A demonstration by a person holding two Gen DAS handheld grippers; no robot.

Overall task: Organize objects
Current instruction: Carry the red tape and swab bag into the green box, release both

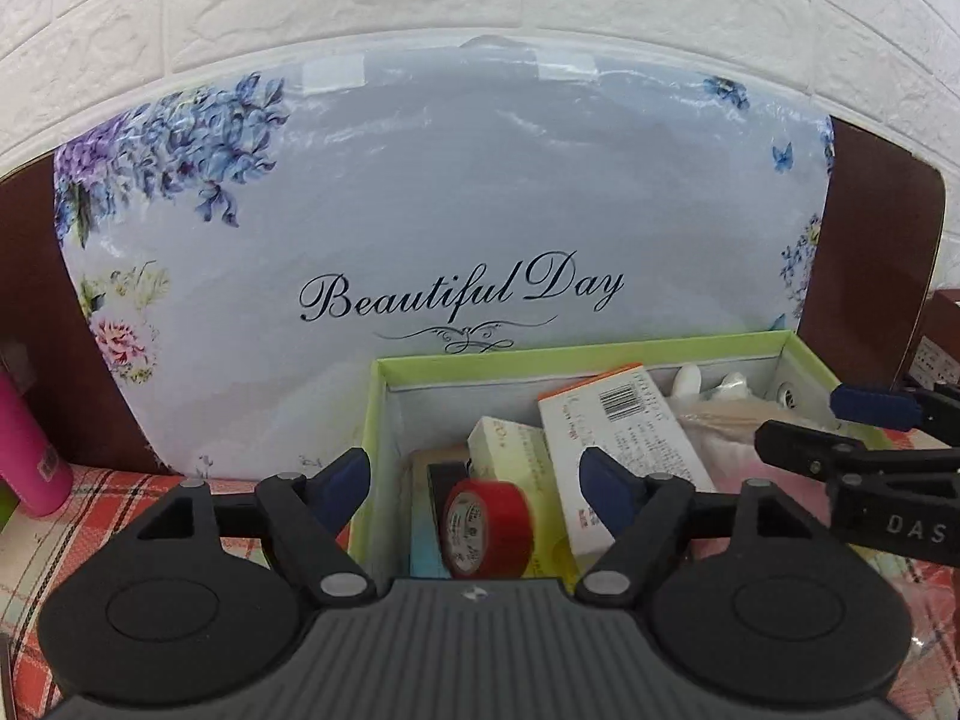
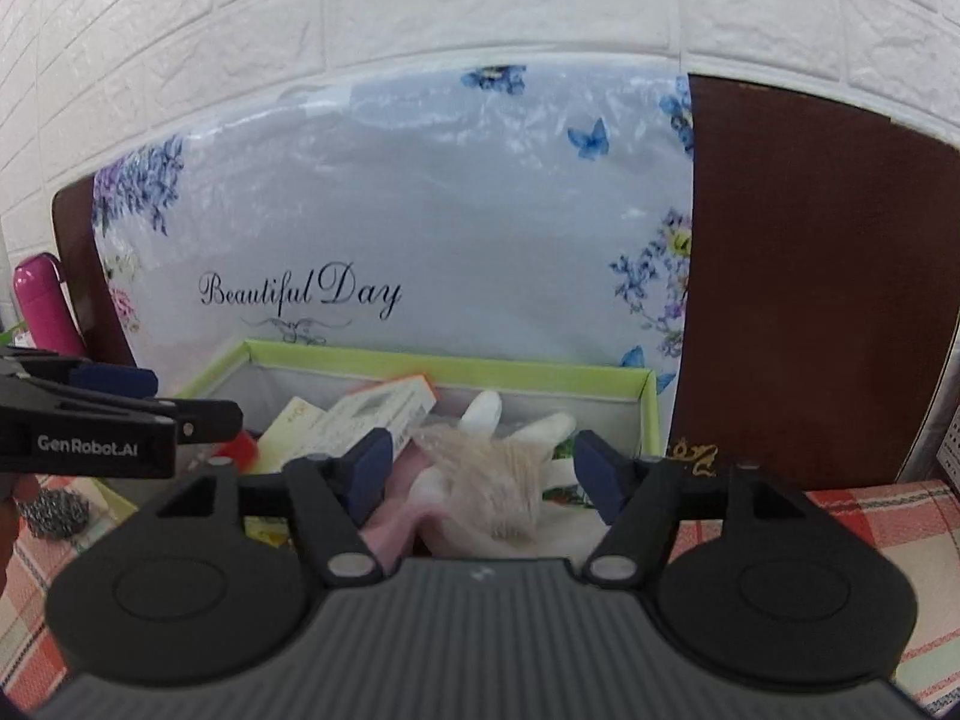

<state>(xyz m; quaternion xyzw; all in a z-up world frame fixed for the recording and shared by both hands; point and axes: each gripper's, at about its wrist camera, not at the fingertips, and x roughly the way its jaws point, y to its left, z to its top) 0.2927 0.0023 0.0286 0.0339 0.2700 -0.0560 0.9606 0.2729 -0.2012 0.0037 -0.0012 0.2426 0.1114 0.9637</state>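
Left tool jaws apart, nothing gripped, poised over red tape roll in green-rimmed box. Right tool jaws apart, empty, above white plush toy in same box, which sits on plaid cloth before floral bag.

Both your wrist cameras look forward and a little downward, close over the green box, toward the flowered bag; each perhaps catches the other tongs.
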